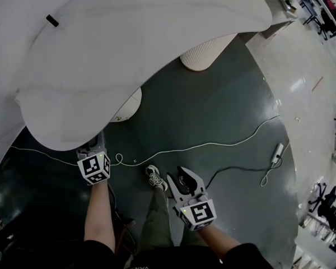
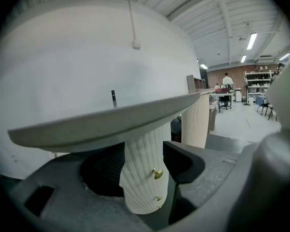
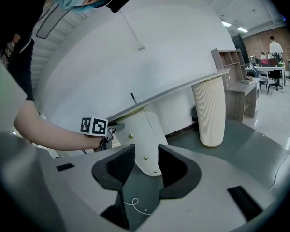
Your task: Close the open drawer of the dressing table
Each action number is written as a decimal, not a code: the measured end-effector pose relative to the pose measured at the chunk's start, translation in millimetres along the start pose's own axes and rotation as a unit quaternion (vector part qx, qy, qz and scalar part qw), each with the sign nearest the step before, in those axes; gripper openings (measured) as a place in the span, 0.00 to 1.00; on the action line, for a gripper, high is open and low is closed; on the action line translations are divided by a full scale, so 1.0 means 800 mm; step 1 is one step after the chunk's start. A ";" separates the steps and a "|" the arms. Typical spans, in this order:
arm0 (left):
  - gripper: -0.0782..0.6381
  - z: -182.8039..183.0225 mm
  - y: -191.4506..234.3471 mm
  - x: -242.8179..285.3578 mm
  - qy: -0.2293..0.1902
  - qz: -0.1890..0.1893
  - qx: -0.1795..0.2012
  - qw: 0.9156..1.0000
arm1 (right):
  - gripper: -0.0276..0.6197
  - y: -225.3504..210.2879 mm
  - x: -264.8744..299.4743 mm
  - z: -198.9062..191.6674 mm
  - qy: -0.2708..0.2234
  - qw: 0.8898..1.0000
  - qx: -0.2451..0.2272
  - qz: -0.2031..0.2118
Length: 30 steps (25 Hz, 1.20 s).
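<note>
The white dressing table (image 1: 129,43) has a broad curved top. Under its near edge stands a ribbed drawer pedestal (image 2: 142,178) with small brass knobs (image 2: 157,173). My left gripper (image 1: 91,147) is at the top's edge just above that pedestal, open, and the pedestal shows between its jaws (image 2: 142,170) without touching them. In the right gripper view the left gripper (image 3: 112,127) is beside the pedestal's top drawer front (image 3: 130,129); I cannot tell how far that drawer stands out. My right gripper (image 1: 182,179) hangs lower over the dark floor, open and empty (image 3: 141,166).
A second ribbed leg (image 1: 204,52) stands farther right. A white cable (image 1: 213,145) runs across the dark floor to a power strip (image 1: 277,153). The person's shoe (image 1: 155,177) is between the grippers. A small black object (image 1: 52,20) lies on the top.
</note>
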State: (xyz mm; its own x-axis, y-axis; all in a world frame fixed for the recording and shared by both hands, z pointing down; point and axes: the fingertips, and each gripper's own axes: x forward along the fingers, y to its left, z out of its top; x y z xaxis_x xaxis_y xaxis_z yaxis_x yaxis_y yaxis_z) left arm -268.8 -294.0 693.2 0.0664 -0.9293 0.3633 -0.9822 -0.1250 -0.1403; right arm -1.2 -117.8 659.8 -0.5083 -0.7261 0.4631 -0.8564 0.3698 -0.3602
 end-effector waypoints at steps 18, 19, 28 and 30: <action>0.41 0.011 -0.055 -0.149 0.015 -0.001 -0.027 1.000 | 0.28 0.039 -0.055 0.057 -0.007 0.994 -0.074 0.079; 0.41 0.015 -0.057 -0.161 0.015 -0.001 -0.026 1.000 | 0.28 0.043 -0.059 0.056 -0.006 0.993 -0.078 0.086; 0.24 0.062 -0.080 -0.273 0.000 0.022 -0.053 0.998 | 0.27 0.086 -0.096 0.074 0.004 0.980 -0.133 0.149; 0.21 0.070 -0.086 -0.296 -0.002 0.027 -0.055 0.998 | 0.27 0.095 -0.106 0.081 0.000 0.978 -0.136 0.156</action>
State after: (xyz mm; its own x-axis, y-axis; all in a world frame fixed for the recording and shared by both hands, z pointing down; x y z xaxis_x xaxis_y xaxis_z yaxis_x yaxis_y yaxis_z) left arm -206.8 -84.7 565.0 0.0128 -0.9350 0.3544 -0.9977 -0.0358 -0.0584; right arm -17.3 -65.9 540.4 -0.7484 -0.5537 0.3651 -0.6524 0.7136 -0.2552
